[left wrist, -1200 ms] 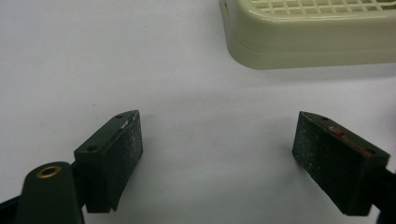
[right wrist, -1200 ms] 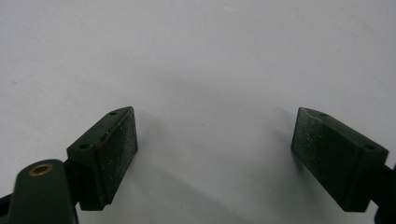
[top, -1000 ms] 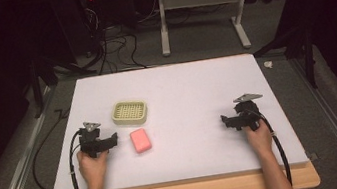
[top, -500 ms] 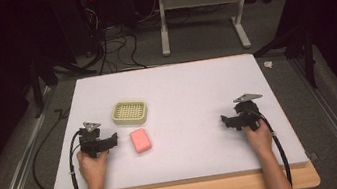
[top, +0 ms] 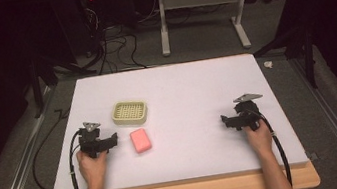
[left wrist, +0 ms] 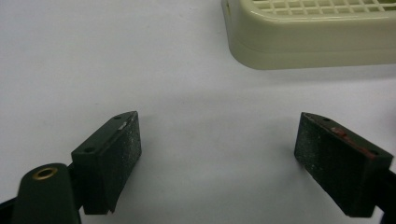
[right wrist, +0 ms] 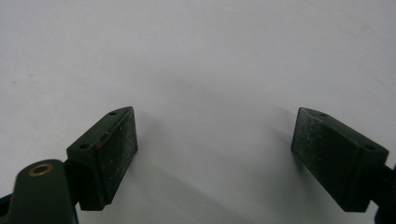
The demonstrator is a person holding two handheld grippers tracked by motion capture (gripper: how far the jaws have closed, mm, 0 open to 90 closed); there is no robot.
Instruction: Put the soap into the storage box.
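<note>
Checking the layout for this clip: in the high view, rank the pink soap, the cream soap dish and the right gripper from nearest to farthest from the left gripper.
1. Pink soap: just right of the left gripper, in front of its jaws.
2. Cream soap dish: a little farther, toward the table's far side.
3. Right gripper: farthest, across the table on the right.

On the white table (top: 180,87) I count one pink soap (top: 140,140) and one cream dish (top: 129,112) with a grid top. Two hands come in from the near edge, the left hand (top: 92,167) and the right hand (top: 260,139), each with one gripper: left gripper (top: 112,139), right gripper (top: 224,119).
</note>
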